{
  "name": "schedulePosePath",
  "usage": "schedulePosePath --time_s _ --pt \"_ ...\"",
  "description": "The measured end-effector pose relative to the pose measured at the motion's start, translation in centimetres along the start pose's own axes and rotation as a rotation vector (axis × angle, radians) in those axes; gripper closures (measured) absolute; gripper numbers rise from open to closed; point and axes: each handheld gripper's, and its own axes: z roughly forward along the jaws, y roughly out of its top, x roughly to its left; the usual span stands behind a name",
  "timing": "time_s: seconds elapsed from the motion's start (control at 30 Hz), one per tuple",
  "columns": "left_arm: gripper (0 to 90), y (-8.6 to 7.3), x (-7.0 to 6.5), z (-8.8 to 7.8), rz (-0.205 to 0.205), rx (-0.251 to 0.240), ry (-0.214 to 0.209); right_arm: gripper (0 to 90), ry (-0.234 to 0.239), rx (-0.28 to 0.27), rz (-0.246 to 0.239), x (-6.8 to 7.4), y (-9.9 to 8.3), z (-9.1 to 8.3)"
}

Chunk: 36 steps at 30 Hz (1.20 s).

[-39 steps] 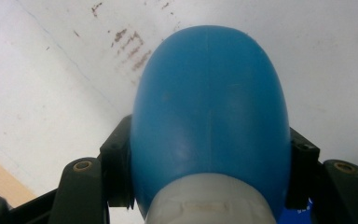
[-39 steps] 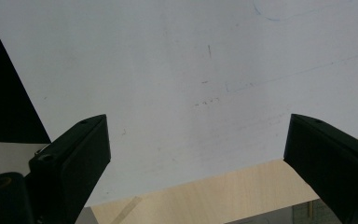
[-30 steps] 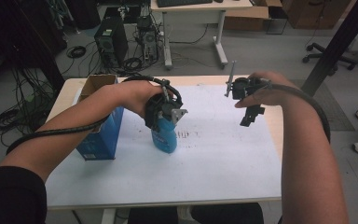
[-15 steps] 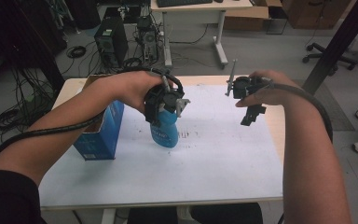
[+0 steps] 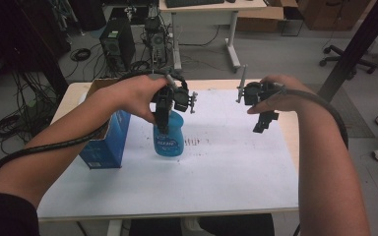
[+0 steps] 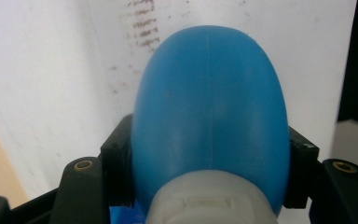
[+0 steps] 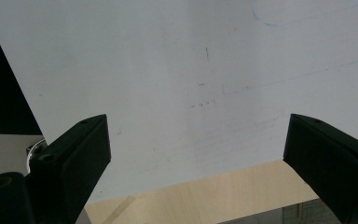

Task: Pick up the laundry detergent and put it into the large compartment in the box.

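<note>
Hanging blue bottle [image 6: 209,116] between left tool [image 5: 163,129] pads

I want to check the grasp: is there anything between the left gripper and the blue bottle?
No. The left gripper is already shut on the blue bottle, its jaws pressing both sides near the white cap. The blue box stands beside the bottle, not between them.
</note>
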Motion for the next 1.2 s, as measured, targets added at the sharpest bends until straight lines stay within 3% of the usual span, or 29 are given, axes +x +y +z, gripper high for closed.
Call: schedulePosePath --time_s 0.13,0.2,0.53,0.8,1.07,1.2 --pt "37.9 -0.4 0.1 -1.0 -0.119 -0.018 -0.008 7.2 -0.005 -0.004 -0.013 -0.2 0.1 0.0" --pt "37.8 -0.7 0.1 -1.6 -0.212 -0.029 -0.015 7.3 -0.004 -0.007 -0.017 -0.2 0.2 0.1" --pt "37.8 -1.5 -0.4 -3.6 -0.461 -0.022 0.007 7.4 -0.01 0.004 -0.045 -0.3 0.7 0.4" --pt "37.9 -3.4 0.2 -5.5 -0.727 -0.073 -0.012 7.5 -0.012 0.009 -0.065 -0.4 1.2 0.6" --pt "37.8 -4.4 0.2 -7.6 -0.882 -0.065 0.011 7.5 -0.011 0.012 -0.085 -0.5 1.8 1.0" --pt "37.8 -5.2 0.1 -8.7 -0.958 -0.086 0.01 7.4 -0.011 0.006 -0.092 -0.7 1.9 1.0"
